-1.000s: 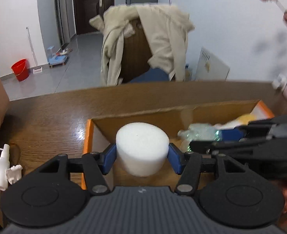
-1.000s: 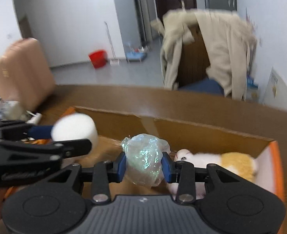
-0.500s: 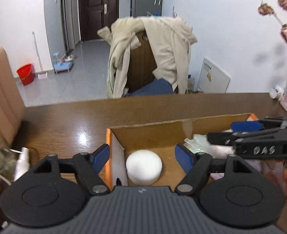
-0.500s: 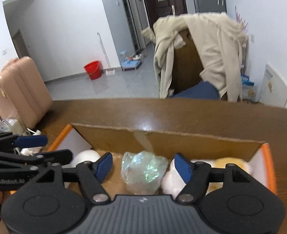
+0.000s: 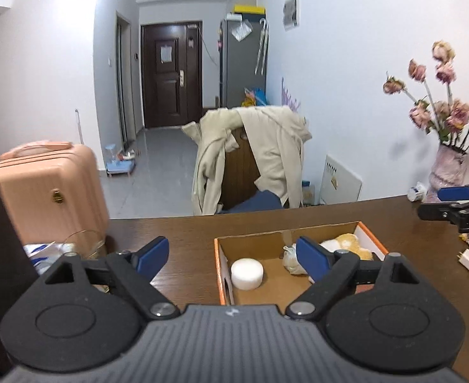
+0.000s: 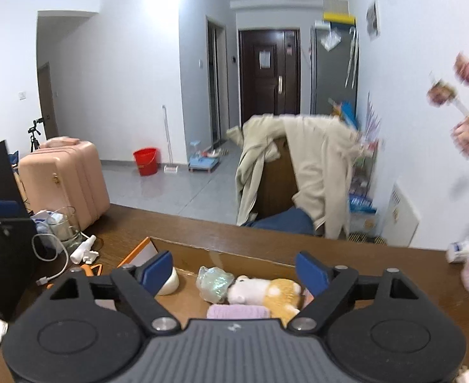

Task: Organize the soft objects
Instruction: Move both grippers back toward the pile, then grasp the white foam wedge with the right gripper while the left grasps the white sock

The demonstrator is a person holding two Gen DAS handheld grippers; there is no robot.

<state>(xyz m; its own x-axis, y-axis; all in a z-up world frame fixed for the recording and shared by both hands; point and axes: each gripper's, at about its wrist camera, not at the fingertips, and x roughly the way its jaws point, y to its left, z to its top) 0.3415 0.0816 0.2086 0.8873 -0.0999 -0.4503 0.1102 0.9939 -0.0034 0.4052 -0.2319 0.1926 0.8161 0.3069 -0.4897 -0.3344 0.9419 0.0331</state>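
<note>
Left wrist view: the left gripper (image 5: 233,253) hangs above the table (image 5: 186,233) with its jaws opening and nothing between them. Below it the foam puck (image 5: 246,273) sits in the left end of the box (image 5: 223,274), flat face up, its short axis upright. A crinkled bag (image 5: 290,260) and a plush (image 5: 346,245) lie further right in the same box. The drop-off step looks done on this side. The right gripper's fingers (image 5: 454,194) show at the right edge.

Right wrist view: the right gripper (image 6: 234,269) is also empty, its jaws opening. The bag (image 6: 213,284) lies in the box (image 6: 221,255), touching the plush (image 6: 266,290), whose long axis runs left to right along the box, head toward the bag. A lilac cloth (image 6: 237,312) lies nearest the camera. The next move likely calls for finding any soft thing outside the box; none is clear here.
</note>
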